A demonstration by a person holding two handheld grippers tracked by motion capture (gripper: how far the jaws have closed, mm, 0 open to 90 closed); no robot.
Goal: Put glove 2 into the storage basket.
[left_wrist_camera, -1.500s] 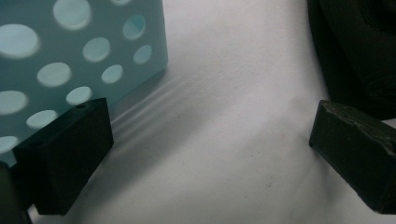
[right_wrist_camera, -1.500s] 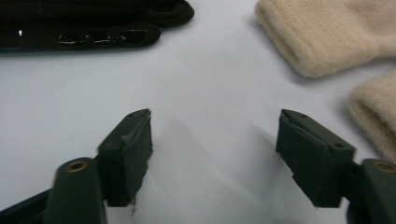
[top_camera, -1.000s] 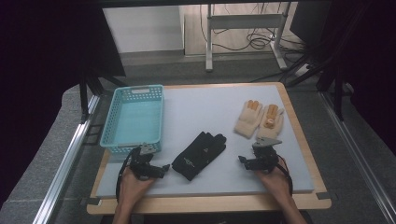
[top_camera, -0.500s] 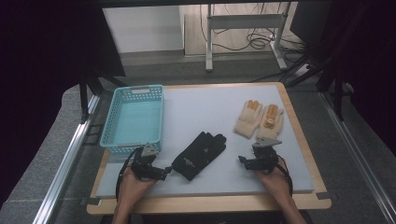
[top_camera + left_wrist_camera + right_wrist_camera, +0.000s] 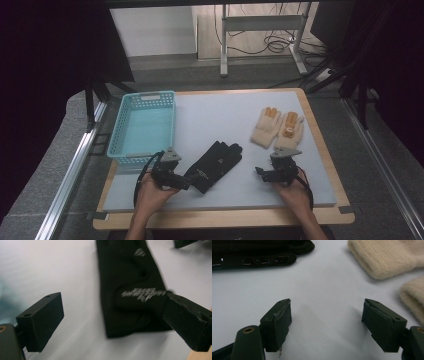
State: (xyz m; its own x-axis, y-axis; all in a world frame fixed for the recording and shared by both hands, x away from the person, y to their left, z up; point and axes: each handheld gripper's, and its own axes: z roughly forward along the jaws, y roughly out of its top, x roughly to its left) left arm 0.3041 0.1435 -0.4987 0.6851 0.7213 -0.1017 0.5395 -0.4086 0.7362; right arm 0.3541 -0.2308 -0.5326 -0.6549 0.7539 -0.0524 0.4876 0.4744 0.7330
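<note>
A pair of black gloves (image 5: 215,159) lies flat on the pale mat, a little left of centre. My left gripper (image 5: 184,181) sits just left of the cuff end, jaws wide apart. In the left gripper view the black glove (image 5: 130,287) with white lettering stretches away ahead; the right pad (image 5: 187,320) overlaps its cuff corner and the left pad (image 5: 42,320) is over bare mat. A pair of beige knitted gloves (image 5: 277,126) lies at the right. My right gripper (image 5: 262,173) rests in front of them, open, with only mat between its pads (image 5: 280,320). The beige cuffs (image 5: 384,257) lie ahead on the right.
A turquoise plastic basket (image 5: 143,125) stands at the mat's left, beyond my left hand. The wooden table edge (image 5: 220,219) runs along the front. Metal rails flank the table on both sides. Bare mat (image 5: 220,115) lies between the basket and the beige gloves.
My left gripper has shifted slightly forward and up toward the black glove's cuff. The right gripper and all the gloves have stayed where they were.
</note>
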